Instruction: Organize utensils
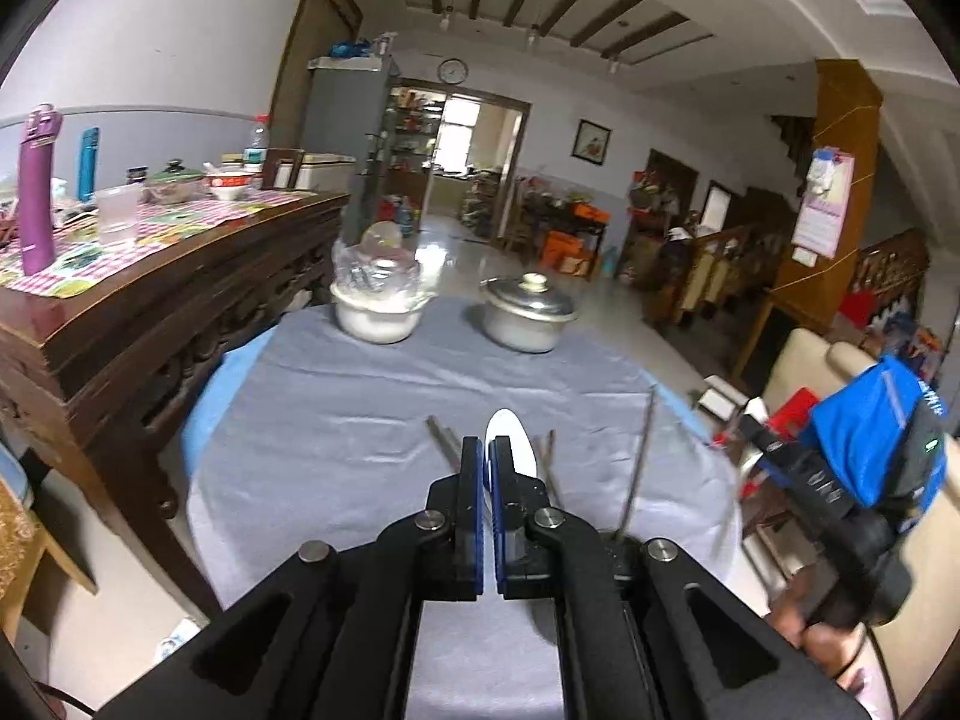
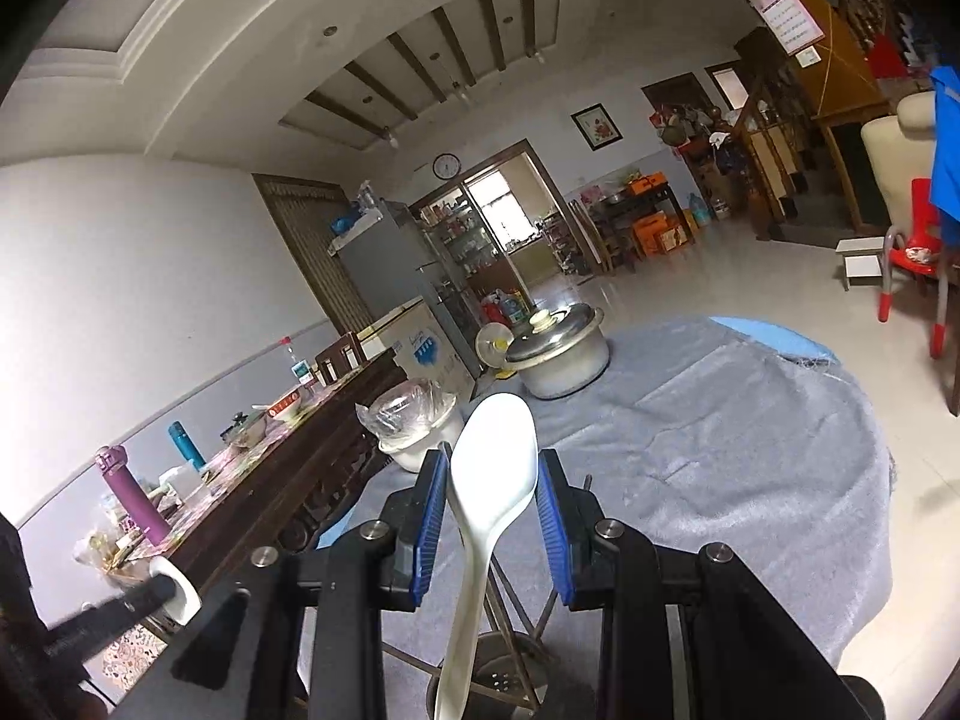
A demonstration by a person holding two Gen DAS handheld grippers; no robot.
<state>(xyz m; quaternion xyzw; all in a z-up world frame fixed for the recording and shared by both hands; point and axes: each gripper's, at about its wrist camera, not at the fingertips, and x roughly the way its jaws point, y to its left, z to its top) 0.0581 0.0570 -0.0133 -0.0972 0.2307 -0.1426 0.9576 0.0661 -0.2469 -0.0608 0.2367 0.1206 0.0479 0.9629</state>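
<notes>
My left gripper is shut with nothing between its blue pads, held above the grey cloth. Just behind it a white spoon and several metal chopsticks stick up. In the right wrist view the white spoon stands in a perforated metal utensil holder with chopsticks. My right gripper is open, its fingers on either side of the spoon's bowl without touching it. The right gripper's body also shows in the left wrist view, at the right.
A lidded metal pot and a white bowl under plastic wrap stand at the far side of the round table. A dark wooden sideboard with a purple bottle stands to the left.
</notes>
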